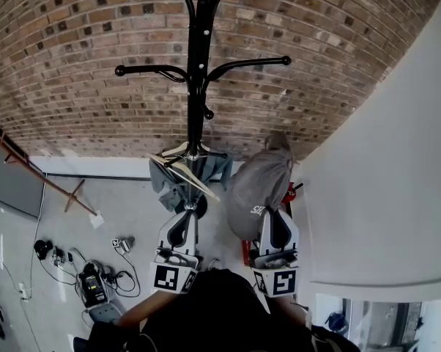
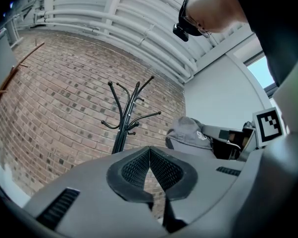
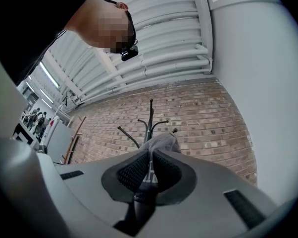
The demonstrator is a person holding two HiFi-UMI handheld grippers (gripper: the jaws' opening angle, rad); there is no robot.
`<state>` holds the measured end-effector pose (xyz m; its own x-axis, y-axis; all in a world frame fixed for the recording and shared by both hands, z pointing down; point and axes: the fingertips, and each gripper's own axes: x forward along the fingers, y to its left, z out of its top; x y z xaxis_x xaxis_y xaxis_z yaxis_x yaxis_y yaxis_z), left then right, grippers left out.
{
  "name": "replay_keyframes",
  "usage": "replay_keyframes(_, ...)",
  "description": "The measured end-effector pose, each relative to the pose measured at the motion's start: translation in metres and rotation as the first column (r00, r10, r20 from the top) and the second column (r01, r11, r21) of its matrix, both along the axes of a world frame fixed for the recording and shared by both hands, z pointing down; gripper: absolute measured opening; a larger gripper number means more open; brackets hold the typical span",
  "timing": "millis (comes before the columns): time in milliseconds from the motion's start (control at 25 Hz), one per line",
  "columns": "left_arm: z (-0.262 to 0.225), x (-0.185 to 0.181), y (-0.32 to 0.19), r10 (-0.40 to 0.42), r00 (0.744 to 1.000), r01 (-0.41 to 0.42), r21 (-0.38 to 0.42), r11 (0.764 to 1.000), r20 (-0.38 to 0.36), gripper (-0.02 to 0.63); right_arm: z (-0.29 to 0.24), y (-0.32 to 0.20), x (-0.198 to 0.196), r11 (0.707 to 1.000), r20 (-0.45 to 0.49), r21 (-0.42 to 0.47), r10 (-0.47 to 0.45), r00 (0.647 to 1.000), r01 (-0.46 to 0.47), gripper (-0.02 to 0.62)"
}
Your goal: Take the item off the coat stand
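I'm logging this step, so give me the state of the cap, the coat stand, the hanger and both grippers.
cap: off the hooks, held.
right gripper: fingers shut on the cap.
left gripper: fingers shut, empty.
coat stand: upright, upper hooks bare.
hanger: tilted, low by the stand, carrying a garment.

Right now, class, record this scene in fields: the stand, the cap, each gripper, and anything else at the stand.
Stand: black coat stand before a brick wall
Cap: grey cap, apart from the stand's hooks
Right gripper: shut on the grey cap
Left gripper: shut, nothing between its jaws
Also at the pole: wooden hanger with a grey garment
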<state>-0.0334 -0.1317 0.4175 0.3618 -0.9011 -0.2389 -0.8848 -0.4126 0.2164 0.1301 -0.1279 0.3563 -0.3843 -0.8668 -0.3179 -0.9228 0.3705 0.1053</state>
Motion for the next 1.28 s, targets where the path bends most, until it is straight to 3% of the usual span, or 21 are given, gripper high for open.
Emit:
replay_keyframes(200, -0.005, 0.008, -0.003, 0.019, 1.0, -0.019, 0.002, 1.0, 0.005, 0.018, 0.013, -0.001, -0.022, 0.998, 0.006, -0.042, -0.057, 0.998, 0.057, 0.037)
replay_keyframes(720, 0.005, 0.025, -0.003, 0.031, 1.0, -0.031, -0.005, 1.0, -0.004, 0.018, 0.03, -0.01, -0.017, 0.995, 0.017, -0.085, -0.047, 0.999, 0.048, 0.036)
replay_keyframes(1280, 0.001, 0.039, -0.005, 0.052, 0.999, -0.052, 0.003, 0.999, -0.002, 0.018, 0.021, -0.011, -0.011, 0.997, 0.015, -0.063, -0.043, 0.999, 0.044, 0.037)
